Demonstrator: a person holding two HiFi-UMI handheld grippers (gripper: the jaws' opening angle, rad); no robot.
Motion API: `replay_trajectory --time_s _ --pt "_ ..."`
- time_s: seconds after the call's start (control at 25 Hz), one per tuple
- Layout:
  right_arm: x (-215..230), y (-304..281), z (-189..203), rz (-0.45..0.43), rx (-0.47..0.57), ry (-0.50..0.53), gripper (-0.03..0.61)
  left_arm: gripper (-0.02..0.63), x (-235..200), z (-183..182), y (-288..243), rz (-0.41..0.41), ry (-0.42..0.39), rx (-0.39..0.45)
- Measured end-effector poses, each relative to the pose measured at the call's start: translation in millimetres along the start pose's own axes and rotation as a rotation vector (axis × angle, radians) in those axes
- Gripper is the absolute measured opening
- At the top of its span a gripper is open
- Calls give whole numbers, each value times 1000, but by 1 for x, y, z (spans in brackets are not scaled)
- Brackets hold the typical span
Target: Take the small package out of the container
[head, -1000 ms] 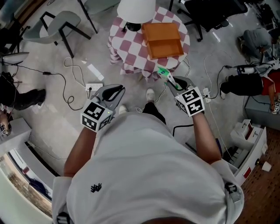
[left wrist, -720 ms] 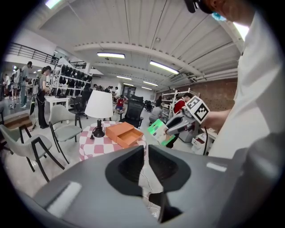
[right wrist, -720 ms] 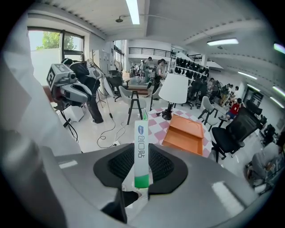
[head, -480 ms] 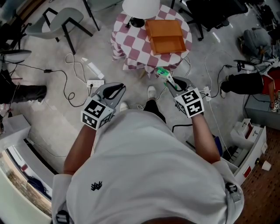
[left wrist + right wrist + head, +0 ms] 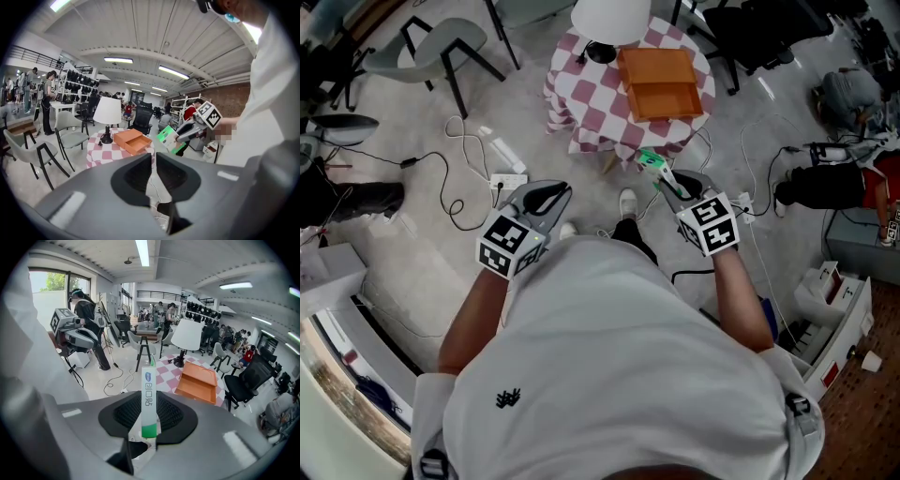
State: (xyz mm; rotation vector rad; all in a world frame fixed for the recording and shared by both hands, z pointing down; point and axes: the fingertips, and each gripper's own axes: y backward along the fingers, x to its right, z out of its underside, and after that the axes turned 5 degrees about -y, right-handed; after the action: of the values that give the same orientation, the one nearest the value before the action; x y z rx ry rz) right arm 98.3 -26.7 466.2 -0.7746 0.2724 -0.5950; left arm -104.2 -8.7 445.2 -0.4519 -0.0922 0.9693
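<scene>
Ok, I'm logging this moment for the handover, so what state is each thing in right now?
orange container: open on the checkered table, nothing seen inside.
small package: out of the orange container, held in the air.
right tongs: shut on the small package.
left tongs: shut, nothing between them.
table lamp: upright beside the orange container.

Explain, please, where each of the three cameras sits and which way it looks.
Head view: on the person's head, looking steeply down at the checked table and orange container; shows torso, arms, left tool and right tool.
Left gripper view: on the left tool, along its closed jaws toward the table; the right tool shows at right.
Right gripper view: on the right tool, along jaws gripping the small package; the left tool shows at left.
Shared: all views show the orange container.
</scene>
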Motion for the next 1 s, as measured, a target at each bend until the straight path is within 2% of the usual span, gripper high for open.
replay_trajectory --time_s 1.0 --pt "18 -1 -6 16 6 -22 94 87 -11 -4 -4 4 0 -7"
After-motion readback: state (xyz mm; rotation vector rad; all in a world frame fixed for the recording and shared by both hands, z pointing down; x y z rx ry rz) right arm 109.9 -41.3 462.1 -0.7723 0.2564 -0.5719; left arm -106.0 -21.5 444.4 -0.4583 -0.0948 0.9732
